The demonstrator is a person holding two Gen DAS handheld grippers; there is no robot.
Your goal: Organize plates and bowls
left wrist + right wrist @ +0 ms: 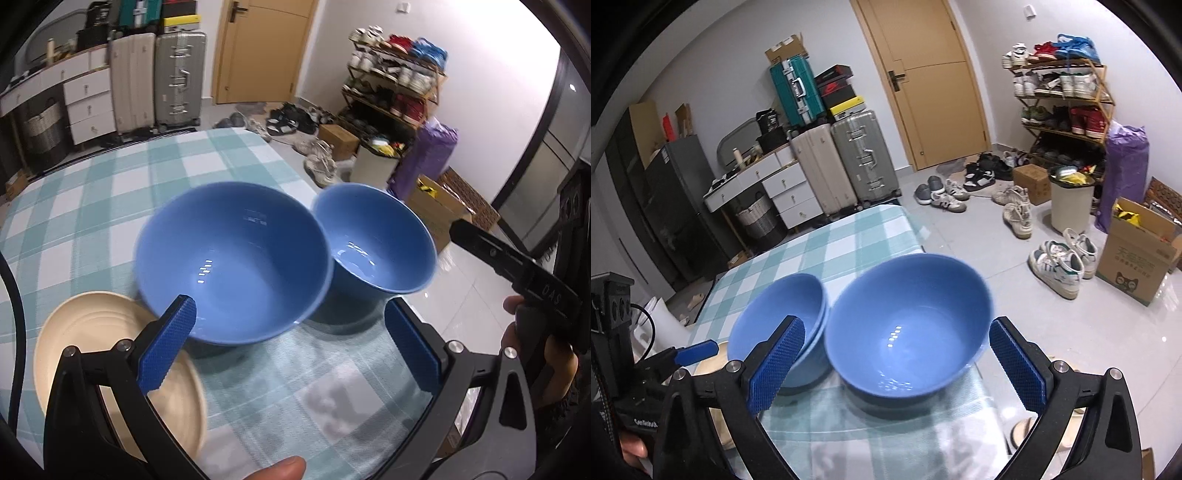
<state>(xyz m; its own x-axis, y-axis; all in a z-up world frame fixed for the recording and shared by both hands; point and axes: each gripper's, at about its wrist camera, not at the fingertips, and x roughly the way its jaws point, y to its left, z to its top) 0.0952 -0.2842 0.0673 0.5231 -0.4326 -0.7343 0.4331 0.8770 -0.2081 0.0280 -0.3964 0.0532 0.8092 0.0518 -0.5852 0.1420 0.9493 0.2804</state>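
Your left tongs [290,341] stand wide open and empty above the checked surface [92,206], with the cream plate [85,332] under their left finger. The stacked blue bowls [775,321] lie straight ahead. Your right tongs [897,365], equally wide and empty, face the single blue bowl [908,328], nearer that hand.

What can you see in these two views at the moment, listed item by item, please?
Stacked bowls: two, blue, nested, on the table's left.
Bowl: one, blue, alone, beside the stack.
Plates: cream, count unclear, near left of the bowls.
Table: one, teal-and-white check cloth.
Suitcases: grey and beige upright, a teal one on top, by the wall.
Shoe rack: one, wooden, right of the door.
Left gripper: open, empty.
Right gripper: open, empty.
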